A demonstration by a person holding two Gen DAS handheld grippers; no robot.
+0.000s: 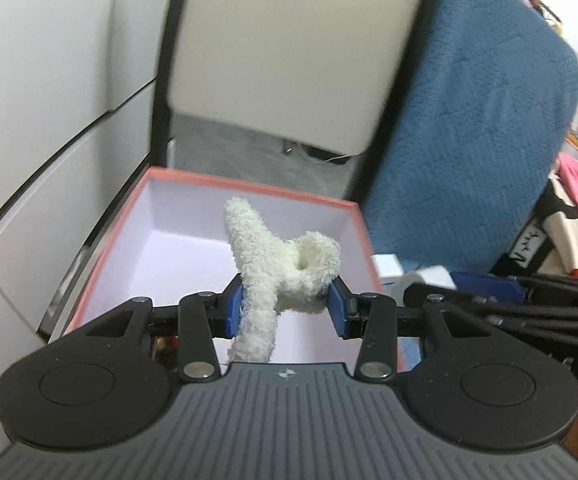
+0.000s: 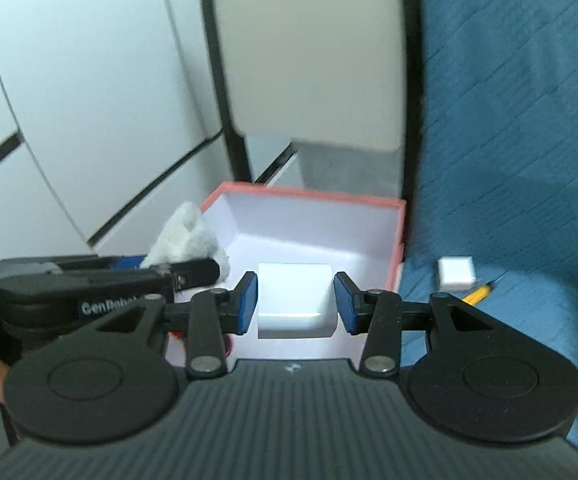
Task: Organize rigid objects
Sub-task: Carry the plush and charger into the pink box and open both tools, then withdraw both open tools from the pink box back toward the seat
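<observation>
1. The left wrist view looks forward and down along its own gripper, close above the open pink-rimmed box, facing a white cabinet and a beige panel.
2. The right wrist view looks the same way from just to the right, its gripper close over the near edge of that box.
3. Both views share the box, the beige panel and the blue quilt.
4. Each view catches the other gripper at its edge: the right one at the left view's right side, the left one at the right view's left side.
</observation>
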